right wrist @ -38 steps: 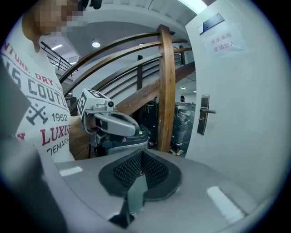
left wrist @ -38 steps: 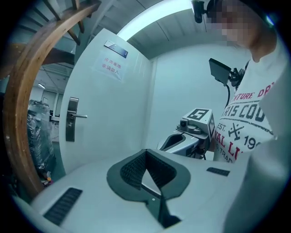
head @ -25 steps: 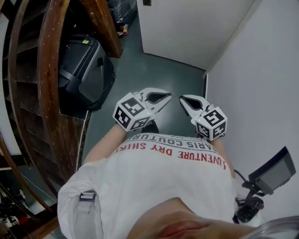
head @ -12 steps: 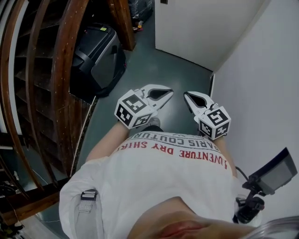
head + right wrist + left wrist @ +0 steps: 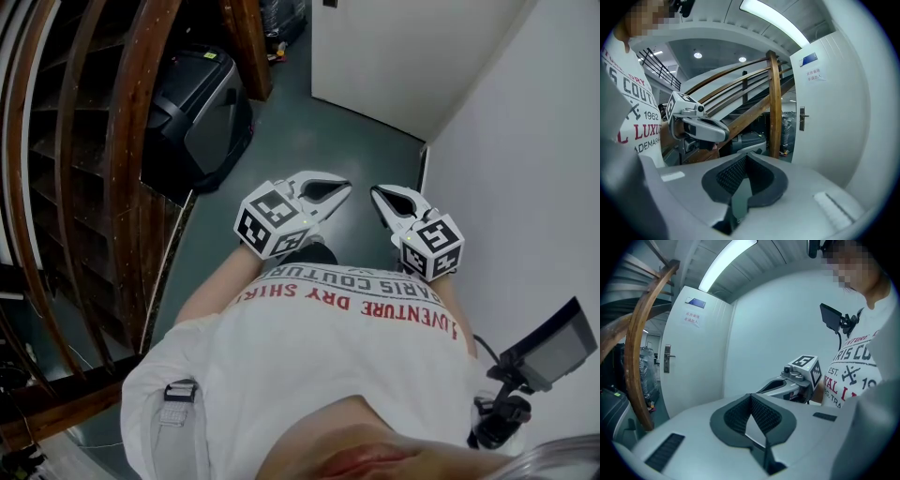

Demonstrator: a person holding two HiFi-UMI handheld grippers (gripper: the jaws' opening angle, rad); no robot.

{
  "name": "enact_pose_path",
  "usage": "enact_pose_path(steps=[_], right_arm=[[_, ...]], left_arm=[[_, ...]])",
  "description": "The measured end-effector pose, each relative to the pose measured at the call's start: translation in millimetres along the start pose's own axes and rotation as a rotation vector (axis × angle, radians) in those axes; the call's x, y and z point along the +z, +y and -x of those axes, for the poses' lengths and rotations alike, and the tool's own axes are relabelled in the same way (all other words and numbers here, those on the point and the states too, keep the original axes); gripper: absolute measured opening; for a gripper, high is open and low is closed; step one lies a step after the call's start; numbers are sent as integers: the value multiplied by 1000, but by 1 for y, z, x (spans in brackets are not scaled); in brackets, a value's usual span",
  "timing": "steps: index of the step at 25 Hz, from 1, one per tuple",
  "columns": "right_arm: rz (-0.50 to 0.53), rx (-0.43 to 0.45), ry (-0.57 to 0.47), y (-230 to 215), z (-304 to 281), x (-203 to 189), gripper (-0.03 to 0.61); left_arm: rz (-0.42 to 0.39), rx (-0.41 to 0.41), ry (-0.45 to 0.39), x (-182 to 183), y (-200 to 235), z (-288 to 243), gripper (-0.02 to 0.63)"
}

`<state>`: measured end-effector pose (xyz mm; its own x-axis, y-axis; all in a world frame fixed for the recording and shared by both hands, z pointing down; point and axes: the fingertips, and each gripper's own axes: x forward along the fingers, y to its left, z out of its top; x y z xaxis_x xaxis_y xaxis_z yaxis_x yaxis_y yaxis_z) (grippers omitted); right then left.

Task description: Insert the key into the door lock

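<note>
A white door (image 5: 403, 56) stands ahead across the dark floor. Its metal handle and lock plate (image 5: 667, 358) show in the left gripper view, and again as the lock plate (image 5: 802, 118) in the right gripper view. Both grippers are held side by side before the person's chest, pointing toward the door. My left gripper (image 5: 345, 187) is shut, its pads meeting at the tip (image 5: 751, 397). My right gripper (image 5: 377, 194) is shut too (image 5: 746, 157). I see no key in any view, and nothing shows between either pair of jaws.
A curved wooden stair rail (image 5: 131, 141) runs along the left. A black case (image 5: 197, 112) sits on the floor beside it. A white wall (image 5: 525, 187) closes the right side. A small screen on a mount (image 5: 548, 347) hangs by the person's right hip.
The person has stepped forward along the corridor, so the door, the black case and the stair rail look nearer. Both grippers stayed shut and side by side.
</note>
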<state>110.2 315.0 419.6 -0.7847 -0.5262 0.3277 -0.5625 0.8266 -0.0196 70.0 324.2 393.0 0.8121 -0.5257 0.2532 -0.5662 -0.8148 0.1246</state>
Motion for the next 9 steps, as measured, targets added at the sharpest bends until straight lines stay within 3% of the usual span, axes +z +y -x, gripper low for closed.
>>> enact_pose_path(steps=[9], right_arm=[[20, 8, 11, 4, -1, 0, 2]], left_arm=[[4, 9, -12, 0, 0, 4, 2]])
